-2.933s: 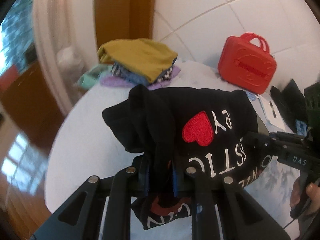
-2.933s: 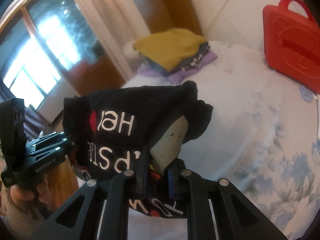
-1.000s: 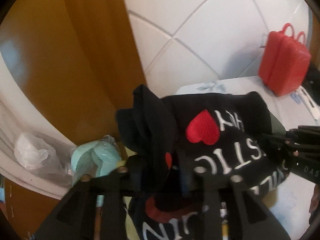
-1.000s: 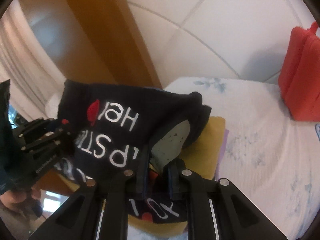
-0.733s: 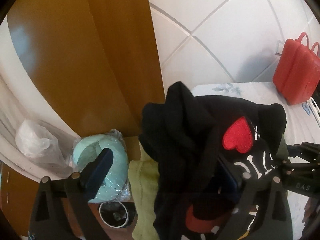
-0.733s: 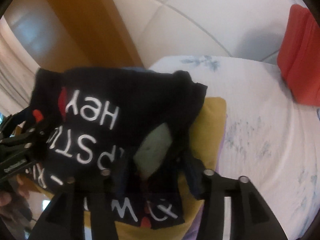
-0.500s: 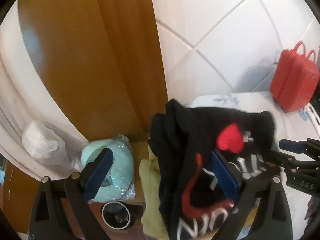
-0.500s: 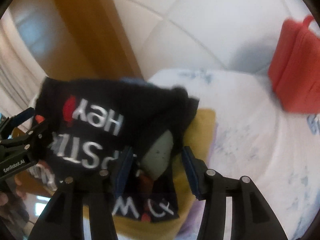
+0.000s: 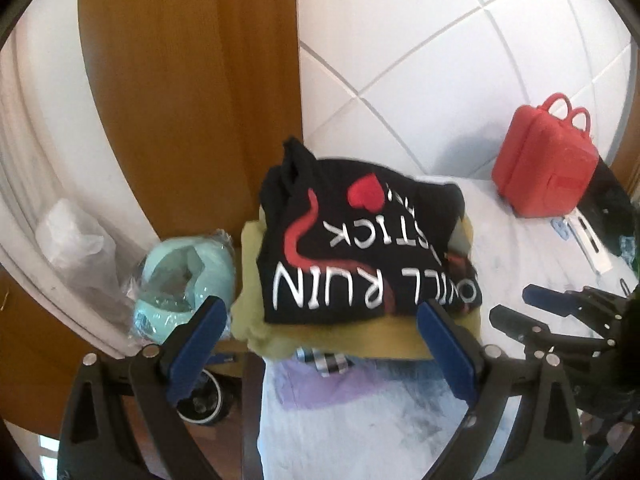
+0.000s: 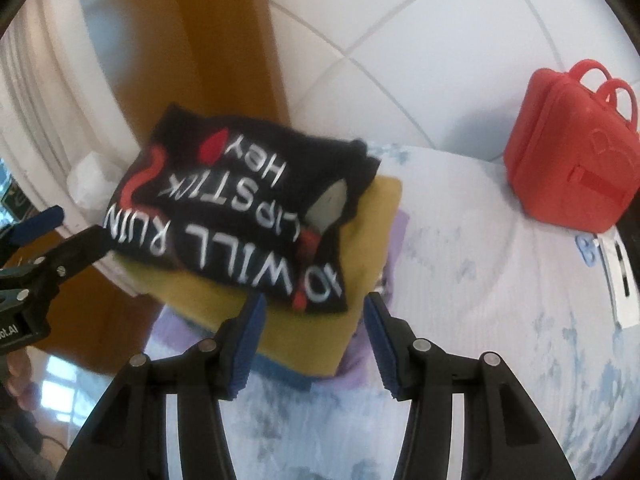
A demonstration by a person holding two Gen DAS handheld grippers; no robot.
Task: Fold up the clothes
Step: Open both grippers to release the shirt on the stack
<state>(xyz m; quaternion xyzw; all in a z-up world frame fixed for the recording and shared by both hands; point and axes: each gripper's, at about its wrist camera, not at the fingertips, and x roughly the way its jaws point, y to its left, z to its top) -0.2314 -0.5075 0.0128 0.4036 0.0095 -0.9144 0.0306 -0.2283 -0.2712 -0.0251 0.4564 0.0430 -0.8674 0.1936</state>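
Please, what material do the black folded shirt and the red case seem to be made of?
Black shirt: probably soft knit cotton, matte; it sags in limp folds, and the white letters look printed on.
Red case: likely hard moulded plastic, slightly glossy; it keeps stiff edges, raised relief and rigid loop handles.

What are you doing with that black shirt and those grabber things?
A person is folding clothes with a grabber in each hand. The folded black T-shirt with white lettering and a red heart now lies on top of a pile, on a mustard-yellow folded garment at the edge of the white flowered tabletop. Both the left gripper and right gripper are open and hold nothing. A red plastic case with handles stands further back.
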